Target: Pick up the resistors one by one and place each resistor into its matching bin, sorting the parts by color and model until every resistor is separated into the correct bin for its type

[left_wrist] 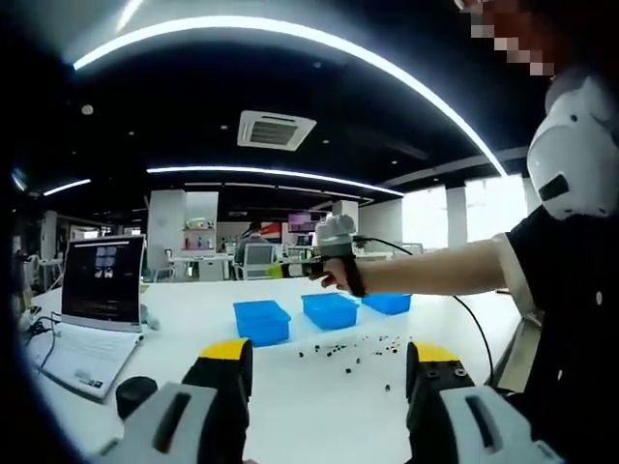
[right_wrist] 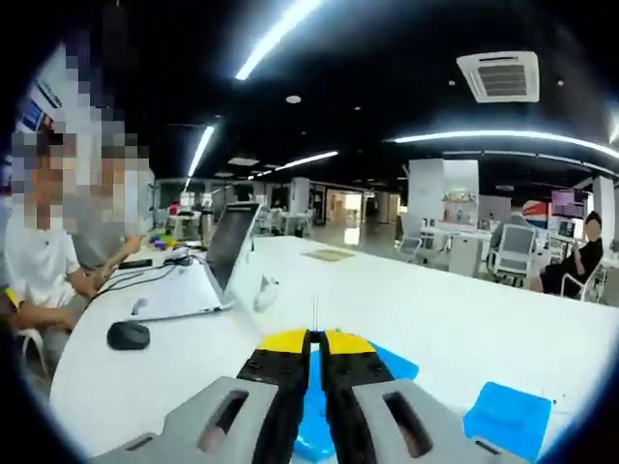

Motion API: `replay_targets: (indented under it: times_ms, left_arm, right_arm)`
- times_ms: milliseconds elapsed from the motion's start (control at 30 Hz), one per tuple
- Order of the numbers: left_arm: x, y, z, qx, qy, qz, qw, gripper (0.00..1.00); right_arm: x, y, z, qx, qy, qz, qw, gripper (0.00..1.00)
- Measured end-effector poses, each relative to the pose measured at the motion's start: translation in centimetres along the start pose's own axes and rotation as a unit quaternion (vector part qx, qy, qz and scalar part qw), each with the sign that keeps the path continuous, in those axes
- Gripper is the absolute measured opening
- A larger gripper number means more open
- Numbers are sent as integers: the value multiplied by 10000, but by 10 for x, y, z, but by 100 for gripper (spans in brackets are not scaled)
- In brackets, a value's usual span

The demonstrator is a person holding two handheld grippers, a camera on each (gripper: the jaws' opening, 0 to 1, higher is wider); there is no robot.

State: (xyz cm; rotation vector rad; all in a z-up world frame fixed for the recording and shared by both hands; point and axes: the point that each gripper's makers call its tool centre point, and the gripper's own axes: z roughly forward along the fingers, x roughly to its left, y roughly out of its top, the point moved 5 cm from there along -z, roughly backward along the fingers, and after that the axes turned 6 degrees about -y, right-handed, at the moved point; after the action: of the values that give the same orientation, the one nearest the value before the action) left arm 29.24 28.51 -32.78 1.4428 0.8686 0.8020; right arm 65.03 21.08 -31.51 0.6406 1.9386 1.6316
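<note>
Pinching a thin wire-legged resistor (right_wrist: 315, 311) in the closed right gripper (right_wrist: 316, 338) above the blue plastic bins (right_wrist: 510, 414) at lower frame for sorting, keeping left gripper (left_wrist: 329, 362) wide open, empty, over scattered loose resistors (left_wrist: 353, 350) mid-frame.

Laptop (left_wrist: 97, 290) and bins (left_wrist: 262, 320) flank bare table (left_wrist: 319, 396).

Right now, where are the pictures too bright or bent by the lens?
Left gripper view: the windows are washed out white, and the ceiling light strip bows into an arc. Right gripper view: the white table glares and its edge curves.
</note>
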Motion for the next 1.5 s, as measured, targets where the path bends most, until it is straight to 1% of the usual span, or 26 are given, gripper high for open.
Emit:
replay_targets:
  times_ms: [100, 167, 433, 467, 533, 567, 600, 733, 867, 933, 1000, 1033, 1067, 1100, 1167, 1200, 1233, 1267, 1333, 1367, 1433, 1467, 1500]
  left_arm:
    - [-2, 0, 1, 22, -26, 2, 10000, 65]
    - [-2, 0, 2, 27, -24, -2, 10000, 65]
    - [-6, 1, 5, 45, -48, 15, 10000, 65]
    - [-6, 1, 5, 46, -48, 15, 10000, 65]
    - [-7, 1, 5, 44, -49, -4, 10000, 65]
    - [-7, 1, 5, 50, -49, -2, 10000, 65]
    - [-7, 1, 5, 58, -45, -2, 10000, 65]
    - [-8, 0, 6, 66, -43, -21, 10000, 65]
    - [-10, -1, 11, 53, -91, -38, 9999, 65]
    - [-11, -2, 14, 58, -125, -41, 9999, 65]
    - [-12, -1, 16, 27, -166, -34, 9999, 65]
    - [-13, 0, 17, 0, -184, -36, 9998, 65]
    - [-14, 0, 18, -21, -204, -36, 9998, 65]
    - [-14, 0, 20, -34, -221, -40, 9997, 65]
    - [-14, 0, 23, -53, -254, -36, 9997, 65]
    - [-15, 0, 25, -62, -283, -41, 9996, 65]
    - [-15, -1, 27, -67, -297, -38, 9995, 65]
    - [-16, -1, 29, -65, -322, -45, 9994, 65]
    - [-17, -2, 31, -39, -358, -24, 9993, 65]
    - [-18, -2, 32, -37, -361, -9, 9993, 65]
    - [-18, -2, 32, -61, -375, -4, 9993, 65]
    - [-18, -2, 33, -76, -381, -21, 9992, 65]
    - [-18, -2, 34, -80, -388, -24, 9992, 65]
  right_arm:
    - [-5, -2, 6, 87, -54, 41, 9999, 7]
    - [-6, -2, 6, 86, -75, 102, 9999, 7]
    - [-7, -5, 11, 114, -109, 93, 9998, 7]
    - [-7, -5, 12, 95, -100, 124, 9998, 9]
    - [-9, -4, 12, 35, -170, 81, 9998, 22]
    - [-9, -4, 11, -3, -167, 67, 9998, 30]
    - [-8, -3, 10, -31, -158, 57, 9999, 34]
    - [-11, -1, 0, -93, -114, -60, 9999, 37]
    - [-15, 5, -21, -220, -39, -86, 9997, 39]
    - [-19, 7, -37, -299, 20, -58, 9995, 39]
    - [-27, 7, -58, -490, 53, -22, 9988, 40]
    - [-31, 4, -70, -537, 62, 67, 9985, 40]
    - [-39, -1, -86, -514, 25, 129, 9986, 40]
    - [-42, -4, -95, -525, -10, 166, 9985, 40]
    - [-53, -9, -121, -585, -104, 293, 9978, 40]
    - [-57, -10, -136, -674, -149, 370, 9969, 39]
    - [-60, -12, -146, -698, -153, 387, 9967, 39]
    - [-68, -13, -168, -796, -286, 535, 9950, 39]
    - [-78, -18, -203, -885, -348, 563, 9939, 38]
    - [-85, -21, -222, -932, -478, 550, 9930, 38]
    - [-89, -27, -259, -977, -500, 452, 9929, 38]
    - [-91, -30, -282, -1035, -576, 296, 9925, 38]
    - [-92, -34, -299, -1049, -654, 200, 9921, 38]
